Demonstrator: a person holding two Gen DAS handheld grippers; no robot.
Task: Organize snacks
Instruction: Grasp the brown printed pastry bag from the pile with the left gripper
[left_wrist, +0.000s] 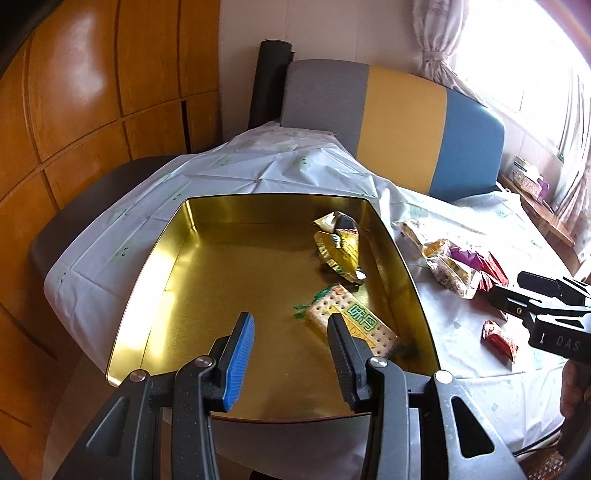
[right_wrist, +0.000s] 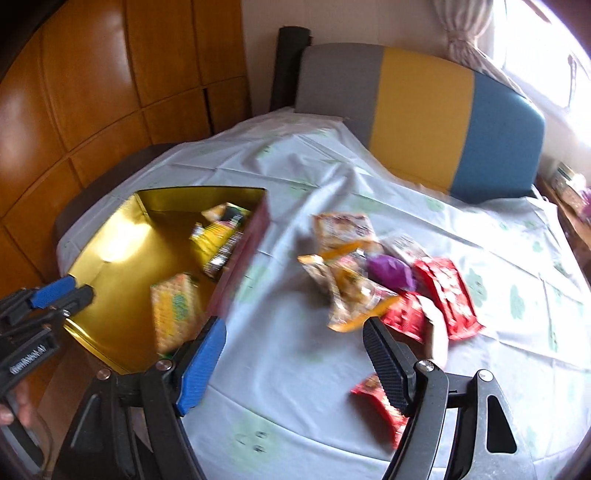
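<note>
Glossy orange wooden wall panels (left_wrist: 92, 110) stand left. The white-clothed bench (right_wrist: 288, 387) carries a shiny gold metal tin (left_wrist: 221, 280) beneath the left gripper (left_wrist: 291, 325), its jaws parted, empty. Loose wrapped snack packets (right_wrist: 373, 280) lie ahead of the right gripper (right_wrist: 295, 332), jaws wide, empty.

Cracker pack (left_wrist: 354, 325) in tin (left_wrist: 155, 258), loose snacks (right_wrist: 373, 280) right of it

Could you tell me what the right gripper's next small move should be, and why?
Probably ease the right gripper forward to the loose snack pile. Its jaws stand open and empty, the gold tin holds only the cracker pack and some yellow packets, and the pile lies outside on the tablecloth.
</note>
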